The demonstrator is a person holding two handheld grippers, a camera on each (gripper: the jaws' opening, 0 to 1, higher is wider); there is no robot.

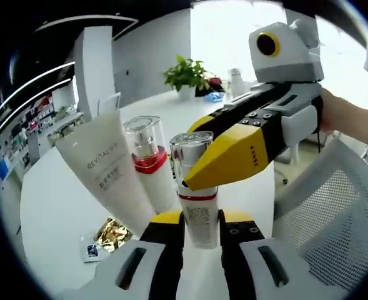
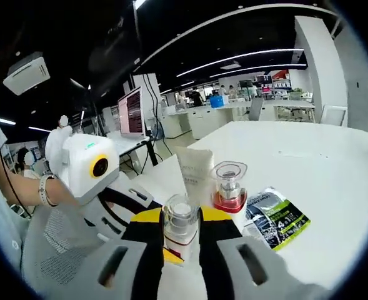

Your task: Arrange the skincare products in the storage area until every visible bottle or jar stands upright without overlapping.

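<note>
both grippers clenched one clear-capped bottle [image 1: 198,206] on the white table [image 1: 65,206]: left gripper [image 1: 200,232] low, right gripper [image 2: 181,234] at its cap. one grip probably should have loosened before setting it upright beside the tube [image 1: 112,172].

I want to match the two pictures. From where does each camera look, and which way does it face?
Left gripper view: rides the left claw, facing a white table; its jaws flank a clear-capped bottle, and the right claw enters from the right with a hand.
Right gripper view: rides the right claw, facing an office; its jaws flank the same bottle, and the left claw enters from the left.
Shared: that bottle, a red-collared bottle, a white tube.
</note>
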